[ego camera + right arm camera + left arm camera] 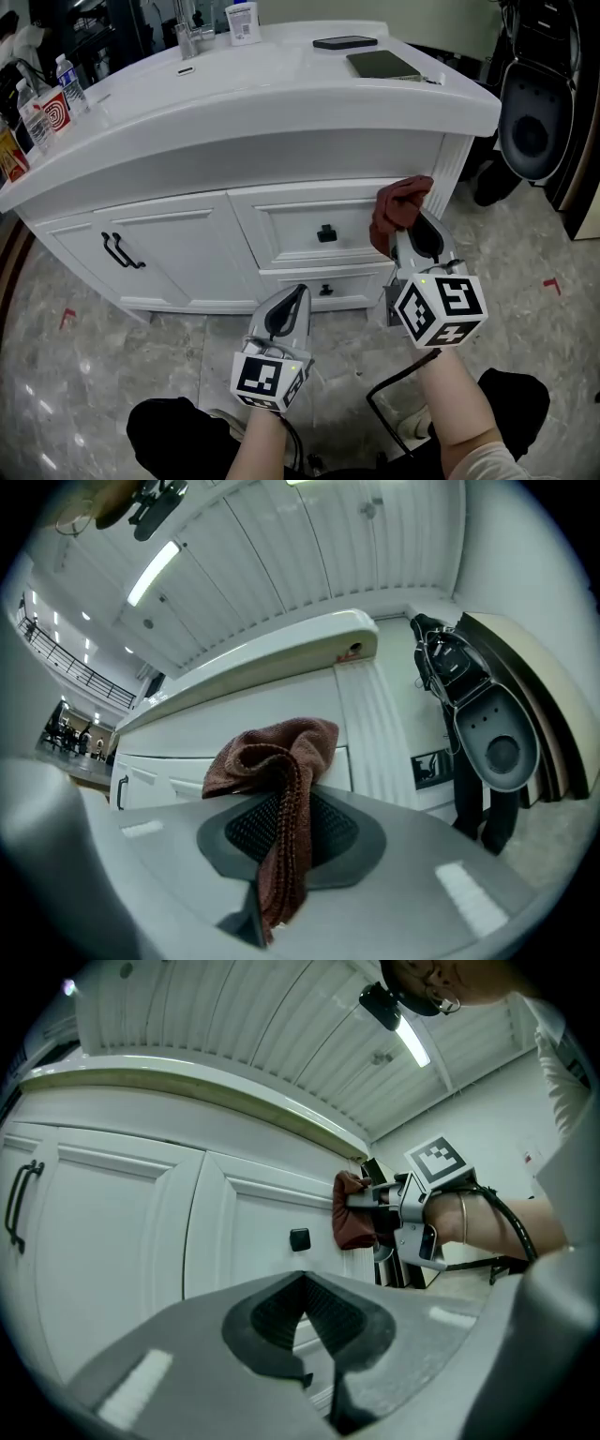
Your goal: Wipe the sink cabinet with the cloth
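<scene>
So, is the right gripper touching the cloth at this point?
Touching. In its own view, the right gripper is shut on the brown cloth, which bunches above the jaws and hangs down between them.

Crumpled brown cloth [398, 211] by white cabinet [178, 246]

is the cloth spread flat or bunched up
Bunched up: the cloth hangs in crumpled folds from the right gripper, whose jaws are shut on it.
</scene>
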Demonstrator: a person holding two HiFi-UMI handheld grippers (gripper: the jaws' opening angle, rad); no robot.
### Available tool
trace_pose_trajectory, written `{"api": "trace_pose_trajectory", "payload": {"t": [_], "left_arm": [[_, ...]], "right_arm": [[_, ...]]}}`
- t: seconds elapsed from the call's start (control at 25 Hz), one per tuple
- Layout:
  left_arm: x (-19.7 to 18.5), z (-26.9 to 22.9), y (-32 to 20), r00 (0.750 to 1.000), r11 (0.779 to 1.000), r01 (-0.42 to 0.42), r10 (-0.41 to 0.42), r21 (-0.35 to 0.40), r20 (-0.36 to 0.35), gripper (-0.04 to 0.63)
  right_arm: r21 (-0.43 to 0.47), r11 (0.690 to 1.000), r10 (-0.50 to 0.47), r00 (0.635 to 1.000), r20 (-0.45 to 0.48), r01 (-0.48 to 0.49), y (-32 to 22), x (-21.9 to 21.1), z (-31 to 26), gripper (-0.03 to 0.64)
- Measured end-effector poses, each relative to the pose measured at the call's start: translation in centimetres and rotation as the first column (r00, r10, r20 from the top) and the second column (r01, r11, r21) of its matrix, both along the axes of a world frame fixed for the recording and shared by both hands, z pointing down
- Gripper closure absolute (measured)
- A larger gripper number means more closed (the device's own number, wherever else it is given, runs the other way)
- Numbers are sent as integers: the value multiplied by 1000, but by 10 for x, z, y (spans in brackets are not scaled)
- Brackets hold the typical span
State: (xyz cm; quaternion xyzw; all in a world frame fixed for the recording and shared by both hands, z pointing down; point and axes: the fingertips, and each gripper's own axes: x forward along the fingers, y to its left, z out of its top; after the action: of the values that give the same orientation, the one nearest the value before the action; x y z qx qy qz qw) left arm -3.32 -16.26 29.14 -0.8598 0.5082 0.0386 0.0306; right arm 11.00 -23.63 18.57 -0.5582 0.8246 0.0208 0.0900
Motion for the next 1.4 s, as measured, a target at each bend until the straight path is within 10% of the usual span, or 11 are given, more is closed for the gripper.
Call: {"api": "trace_pose_trajectory", "payload": {"t": [0.32, 0.84, 1.4], "left_arm": [[3, 3, 11, 1000, 1000, -12, 12, -5, -8, 595], [-49, 11, 17, 996, 996, 92, -92, -21, -7, 595], [-87, 26, 4, 987, 987, 152, -154, -57, -48, 595]], "right_arm": [[-42, 995, 88, 995, 44, -86, 9, 27, 7, 528], [-59, 958, -279, 960, 5, 279, 31, -163, 37, 528], [-124, 952, -278, 960, 37, 281, 5, -204, 70, 528]]}}
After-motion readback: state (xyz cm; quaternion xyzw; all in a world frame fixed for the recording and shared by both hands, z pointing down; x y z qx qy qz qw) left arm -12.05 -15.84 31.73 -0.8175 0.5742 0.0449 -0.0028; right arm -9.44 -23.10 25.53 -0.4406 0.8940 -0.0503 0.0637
